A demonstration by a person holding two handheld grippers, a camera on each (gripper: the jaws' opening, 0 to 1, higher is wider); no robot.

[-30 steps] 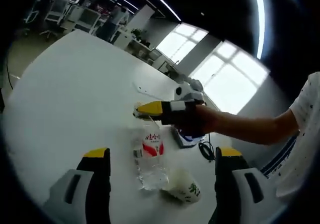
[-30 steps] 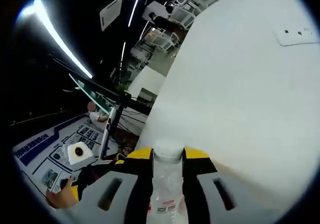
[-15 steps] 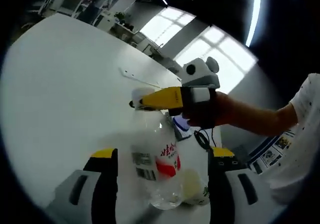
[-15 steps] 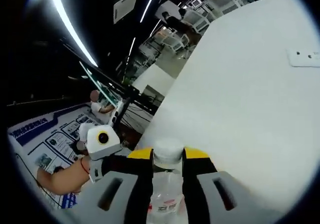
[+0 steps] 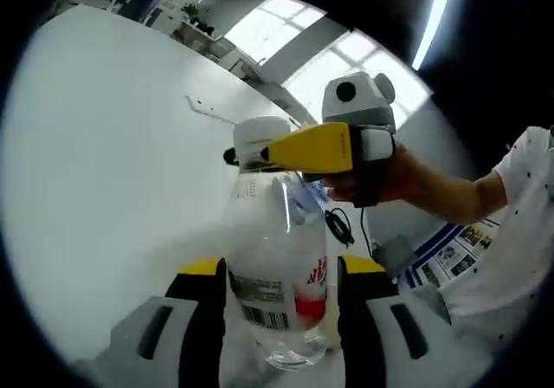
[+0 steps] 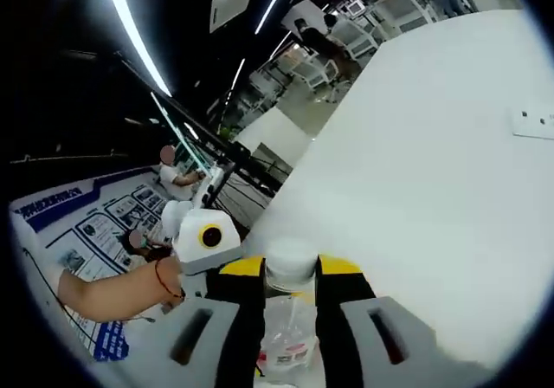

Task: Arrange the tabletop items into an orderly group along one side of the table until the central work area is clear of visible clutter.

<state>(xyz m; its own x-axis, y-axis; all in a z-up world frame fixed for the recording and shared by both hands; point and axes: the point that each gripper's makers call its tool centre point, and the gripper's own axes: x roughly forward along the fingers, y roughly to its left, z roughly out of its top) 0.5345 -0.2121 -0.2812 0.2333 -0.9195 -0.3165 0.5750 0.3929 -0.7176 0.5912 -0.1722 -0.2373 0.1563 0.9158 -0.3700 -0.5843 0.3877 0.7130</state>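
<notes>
Clear plastic water bottle held at the neck over the white counter

In the left gripper view, the clear plastic water bottle with a white cap and red-and-white label [image 5: 275,288] stood between the left tool's [image 5: 280,275] parted jaws; whether they pressed it I could not tell. The right tool [image 5: 260,152] was clamped just under the cap. It looked nearly empty, so light, thin-walled and easily crushed; the stiff neck seemed the safest hold. A barcode showed; the label's print was unreadable.

In the right gripper view, the right tool [image 6: 291,275] gripped the bottle [image 6: 290,332] above the white counter [image 6: 433,171].
</notes>
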